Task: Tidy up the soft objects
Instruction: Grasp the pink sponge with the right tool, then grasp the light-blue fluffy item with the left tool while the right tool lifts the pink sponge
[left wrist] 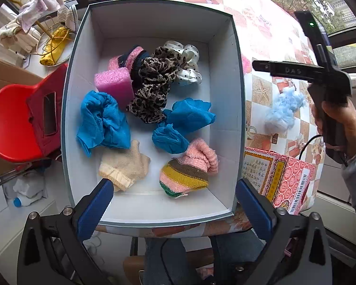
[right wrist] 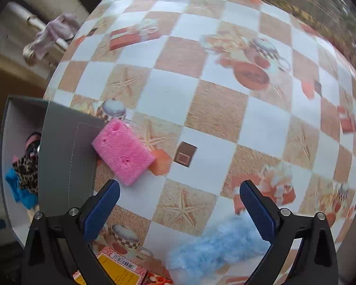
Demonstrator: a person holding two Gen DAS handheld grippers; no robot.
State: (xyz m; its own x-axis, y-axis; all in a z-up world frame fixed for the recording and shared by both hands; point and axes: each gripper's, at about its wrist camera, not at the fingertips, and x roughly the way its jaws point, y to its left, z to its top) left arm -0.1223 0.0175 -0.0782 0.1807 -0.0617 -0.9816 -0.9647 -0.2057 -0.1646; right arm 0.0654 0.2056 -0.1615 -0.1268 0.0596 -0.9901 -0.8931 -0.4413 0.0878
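Left tongs [left wrist: 174,205] seen nearest, spread wide, nothing held, hovering over near rim of box [left wrist: 237,109]. Right tongs [right wrist: 179,207] likewise wide, empty, above checkered surface [right wrist: 216,109]. Box already filled: blue cloths, leopard scrunchie [left wrist: 152,90], knit socks. Pink sponge [right wrist: 123,152] left outside, touching box wall, ahead-left of right tongs. Blue fluff [right wrist: 213,251] lying just under right tongs, toward right finger. Risk judged: fluff snagged or shed, only wisps pinched; sponge pushed along wall if approached skewed.
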